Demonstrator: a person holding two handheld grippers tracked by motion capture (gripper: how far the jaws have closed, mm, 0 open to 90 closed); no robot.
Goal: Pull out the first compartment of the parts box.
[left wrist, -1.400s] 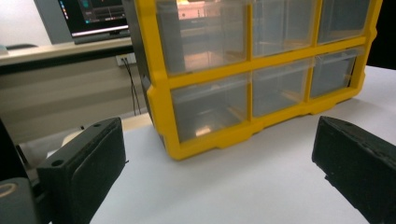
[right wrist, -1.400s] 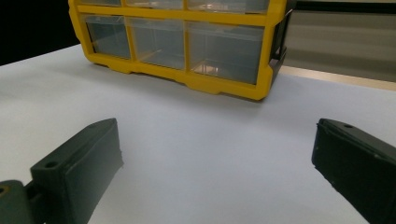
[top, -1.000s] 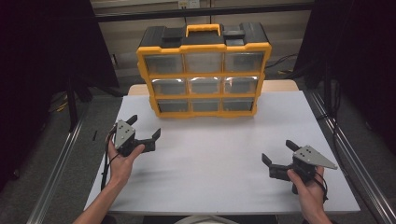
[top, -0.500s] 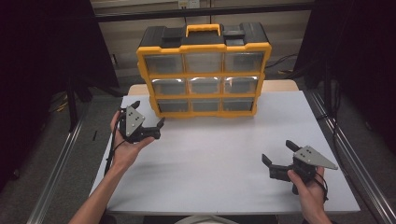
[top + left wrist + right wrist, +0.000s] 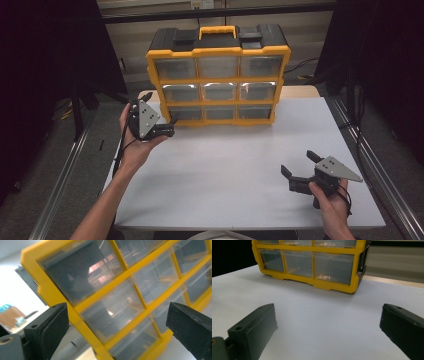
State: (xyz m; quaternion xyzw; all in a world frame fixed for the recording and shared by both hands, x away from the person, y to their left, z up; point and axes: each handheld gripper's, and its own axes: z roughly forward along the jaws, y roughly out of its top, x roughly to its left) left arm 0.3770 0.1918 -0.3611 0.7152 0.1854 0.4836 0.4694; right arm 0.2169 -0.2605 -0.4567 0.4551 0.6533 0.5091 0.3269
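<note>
A yellow and black drawer organizer [image 5: 218, 75] with clear drawers stands at the back middle of the white table [image 5: 225, 165]. My left gripper [image 5: 160, 108] is open and tilted, held just off the organizer's lower left corner. In the left gripper view its jaws stand wide apart around nothing, with the clear drawers [image 5: 110, 312] close ahead and slanted. My right gripper [image 5: 300, 164] is open low over the table's front right. In the right gripper view the organizer [image 5: 312, 262] sits farther off beyond the open gripper [image 5: 328, 322].
A yellow carry handle [image 5: 217, 31] tops the organizer. Metal rails [image 5: 65, 165] run along both sides of the table. Bare white tabletop lies between the two grippers and in front of the organizer.
My left gripper has moved forward and to the right, up to the organizer's lower left corner, and has rolled over. The right gripper has stayed put.
</note>
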